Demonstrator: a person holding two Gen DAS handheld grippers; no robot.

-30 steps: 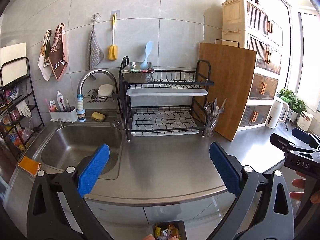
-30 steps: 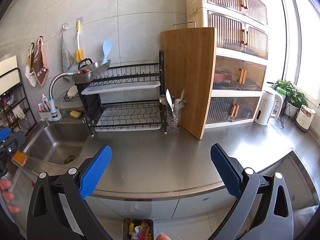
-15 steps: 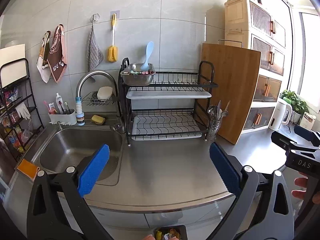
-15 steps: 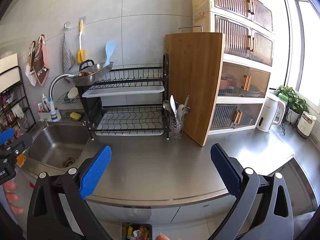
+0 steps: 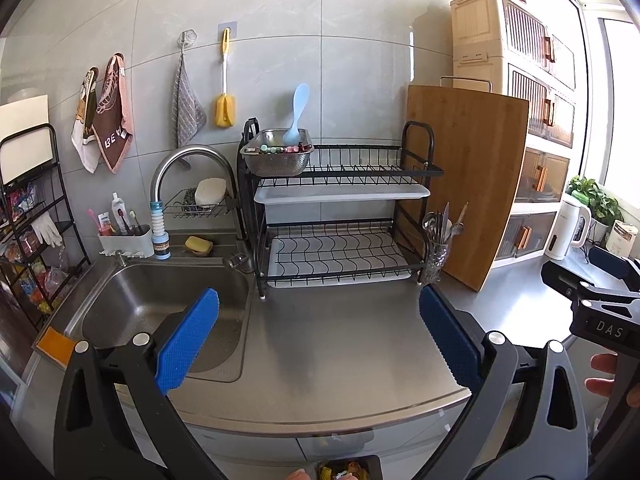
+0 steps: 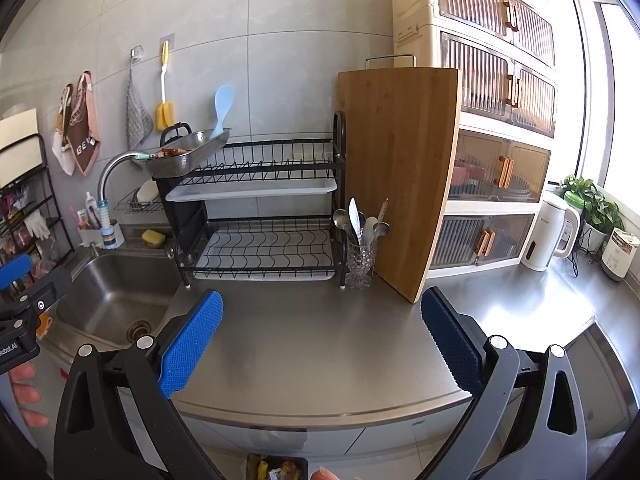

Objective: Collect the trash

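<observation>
A black bin holding colourful wrappers sits on the floor below the counter, at the bottom edge of the left wrist view (image 5: 348,470) and of the right wrist view (image 6: 276,468). A steel colander (image 5: 278,156) with coloured bits in it rests on top of the black dish rack (image 5: 340,216); it also shows in the right wrist view (image 6: 186,156). My left gripper (image 5: 318,336) is open and empty above the steel counter (image 5: 340,352). My right gripper (image 6: 320,338) is open and empty above the same counter (image 6: 320,344).
A sink (image 5: 160,308) lies left of the rack, with a curved tap (image 5: 184,164). A bamboo cutting board (image 6: 396,176) leans against beige cabinets (image 6: 492,120). A glass of cutlery (image 6: 360,248) stands by the rack. A white kettle (image 6: 552,236) and a plant (image 6: 592,200) are far right.
Both grippers have moved up and slightly forward toward the counter; the counter and rack sit lower and nearer in view. Both stay open.
</observation>
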